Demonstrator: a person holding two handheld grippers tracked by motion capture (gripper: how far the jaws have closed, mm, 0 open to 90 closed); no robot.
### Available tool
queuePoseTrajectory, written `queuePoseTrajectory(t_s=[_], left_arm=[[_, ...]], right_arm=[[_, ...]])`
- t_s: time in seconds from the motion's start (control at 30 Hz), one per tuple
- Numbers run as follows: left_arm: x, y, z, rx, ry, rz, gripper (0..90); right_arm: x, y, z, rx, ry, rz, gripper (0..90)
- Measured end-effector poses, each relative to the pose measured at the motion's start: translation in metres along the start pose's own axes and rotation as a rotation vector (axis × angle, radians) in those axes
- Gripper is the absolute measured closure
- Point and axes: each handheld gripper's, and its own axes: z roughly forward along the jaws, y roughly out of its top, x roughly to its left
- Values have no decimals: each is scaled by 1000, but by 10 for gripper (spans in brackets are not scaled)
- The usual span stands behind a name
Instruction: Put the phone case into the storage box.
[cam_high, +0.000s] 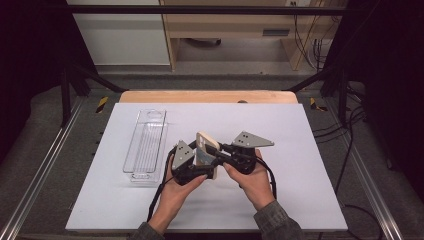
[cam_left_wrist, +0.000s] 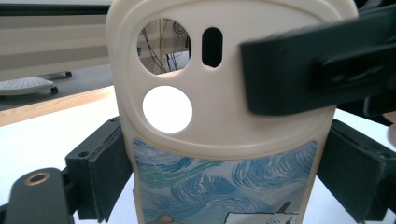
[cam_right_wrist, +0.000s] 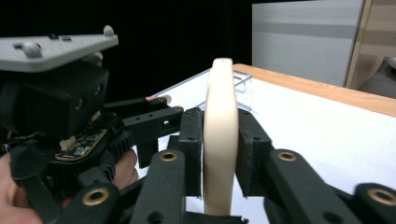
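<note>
A cream phone case (cam_high: 206, 148) is held upright above the white bench (cam_high: 300, 165). The left gripper (cam_high: 192, 162) fingers pinch its side edges; the right gripper (cam_high: 225, 152) fingers pinch its faces. A clear tray (cam_high: 146, 145) lies just left.

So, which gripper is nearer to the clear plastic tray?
Left. The left gripper is just right of the clear plastic tray, while the right gripper is farther right, beyond the phone case.
</note>
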Motion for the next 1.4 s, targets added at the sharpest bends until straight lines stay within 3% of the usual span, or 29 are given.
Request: queuePoseTrajectory(t_s=[0.13,0.23,0.3,0.57,1.0,1.27,1.4], left_arm=[[2,0,0,1,4,-1,106],[2,-1,0,2,7,-2,106],[3,-1,0,3,12,0,106],[3,-2,1,6,14,4,107],[3,-1,0,2,19,4,108],[5,0,-1,2,25,10,108],[7,1,-3,-1,31,8,108]], right_arm=[[0,3,-6,-24,-7,10,610],[0,4,-11,-48,-36,10,513],[0,6,-15,-60,-80,-7,452],[-4,9,-24,-79,-137,-25,263],[-7,11,-33,-86,-173,-31,155],[-11,9,-43,-76,-233,-66,76],[-20,1,-50,-39,-274,-100,48]])
